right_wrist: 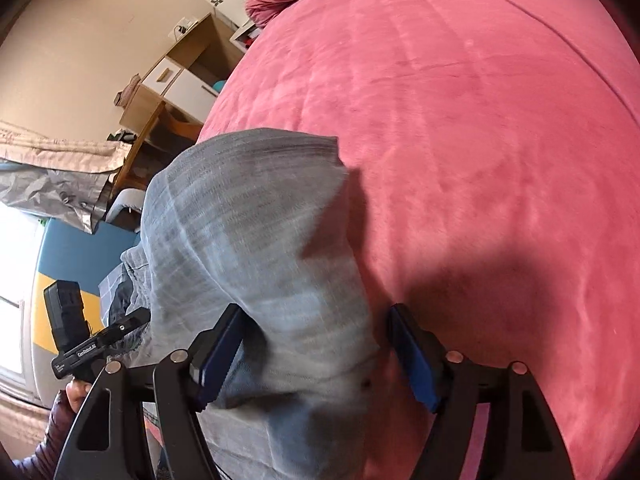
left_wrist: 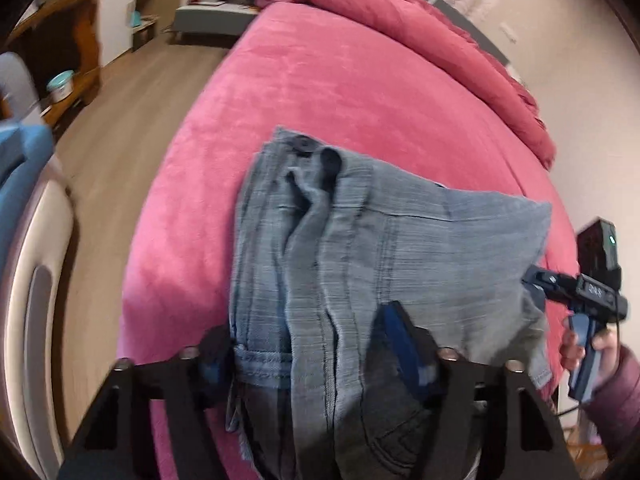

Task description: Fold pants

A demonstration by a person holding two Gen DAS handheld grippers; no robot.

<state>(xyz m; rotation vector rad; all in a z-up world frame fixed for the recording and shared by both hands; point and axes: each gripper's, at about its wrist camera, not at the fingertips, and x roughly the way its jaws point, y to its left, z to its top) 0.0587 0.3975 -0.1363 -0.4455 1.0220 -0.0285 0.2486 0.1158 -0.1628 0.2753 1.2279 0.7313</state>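
Grey jeans [left_wrist: 384, 248] folded on pink bedspread [left_wrist: 328, 92], near bed's front edge, waistband button away from camera. Left gripper [left_wrist: 308, 356] straddling jeans' near hem end, pads pressing bunched denim, clenched on it. Right gripper [right_wrist: 316, 356] at jeans' opposite side, jaws apart, right pad clear of cloth, released. Rumpled red duvet [left_wrist: 420, 12] behind jeans at bed's head.

item: pants [left_wrist: 360, 248] | look: faded grey-blue denim, dark button at waistband | state: folded into a bunched stack, creased | place: on pink bed [left_wrist: 320, 80], near its edge
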